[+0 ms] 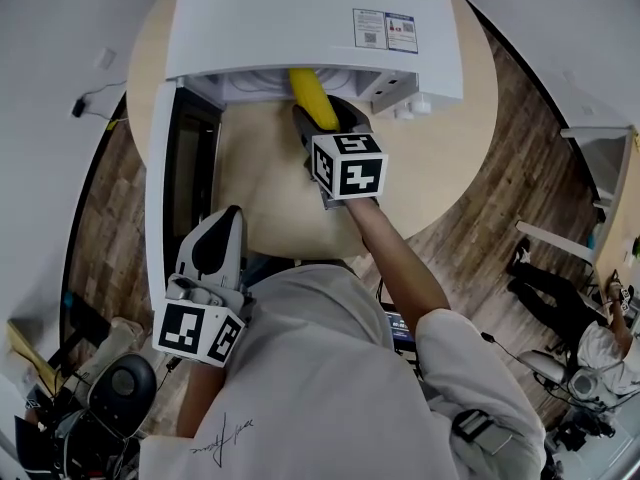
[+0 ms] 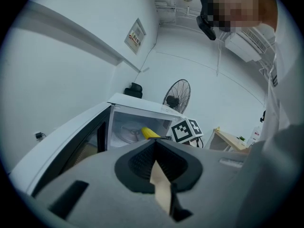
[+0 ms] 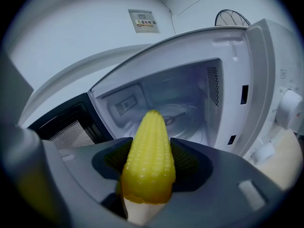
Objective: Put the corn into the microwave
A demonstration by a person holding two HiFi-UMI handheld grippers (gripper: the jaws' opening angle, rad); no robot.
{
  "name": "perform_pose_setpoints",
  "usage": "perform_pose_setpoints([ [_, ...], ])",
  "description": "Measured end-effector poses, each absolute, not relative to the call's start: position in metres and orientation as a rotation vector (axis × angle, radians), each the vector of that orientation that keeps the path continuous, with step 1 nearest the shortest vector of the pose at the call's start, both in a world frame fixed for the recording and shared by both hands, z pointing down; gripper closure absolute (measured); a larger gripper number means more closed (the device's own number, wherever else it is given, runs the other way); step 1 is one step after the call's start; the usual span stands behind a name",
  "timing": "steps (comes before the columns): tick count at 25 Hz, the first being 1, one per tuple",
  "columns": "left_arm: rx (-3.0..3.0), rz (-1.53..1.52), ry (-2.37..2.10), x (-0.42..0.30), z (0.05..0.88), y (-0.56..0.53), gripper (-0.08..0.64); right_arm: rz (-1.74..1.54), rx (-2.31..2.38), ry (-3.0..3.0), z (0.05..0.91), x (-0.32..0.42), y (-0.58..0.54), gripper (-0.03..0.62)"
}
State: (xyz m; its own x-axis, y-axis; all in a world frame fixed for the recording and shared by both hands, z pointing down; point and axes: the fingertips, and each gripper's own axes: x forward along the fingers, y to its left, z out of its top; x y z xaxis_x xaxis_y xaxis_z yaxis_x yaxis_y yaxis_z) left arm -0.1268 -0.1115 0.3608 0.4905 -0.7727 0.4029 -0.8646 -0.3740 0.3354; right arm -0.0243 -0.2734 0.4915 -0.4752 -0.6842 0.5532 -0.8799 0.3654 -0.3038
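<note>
The right claw [image 3: 148, 151] is clamping the corn [image 3: 148, 163] at the mouth of the open microwave [image 3: 190, 94]; insertion and release are remaining. The left claw [image 2: 154, 147] is idling closed, empty.

The bright yellow, knobbly corn cob [image 3: 148, 156] shows neat rows of glossy kernels. The boxy white microwave [image 1: 300, 18] has a pale grey cavity and a door [image 1: 188, 158] with a black window. The grey left gripper [image 2: 156, 163] and the grey right gripper [image 1: 322, 120] have black ribbed fingers [image 3: 190, 163] and black-and-white, square-patterned marker cubes [image 1: 348, 164]. The round bench [image 1: 440, 168] is pale beige wood. The floor [image 1: 110, 218] is brown planks.
</note>
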Motion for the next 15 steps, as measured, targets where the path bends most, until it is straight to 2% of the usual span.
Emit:
perform_pose_setpoints([
  [15, 2.227, 0.223, -1.321, -0.128, 0.364, -0.118, 0.566, 0.776, 1.385, -2.263, 0.507, -0.033, -0.307, 0.333],
])
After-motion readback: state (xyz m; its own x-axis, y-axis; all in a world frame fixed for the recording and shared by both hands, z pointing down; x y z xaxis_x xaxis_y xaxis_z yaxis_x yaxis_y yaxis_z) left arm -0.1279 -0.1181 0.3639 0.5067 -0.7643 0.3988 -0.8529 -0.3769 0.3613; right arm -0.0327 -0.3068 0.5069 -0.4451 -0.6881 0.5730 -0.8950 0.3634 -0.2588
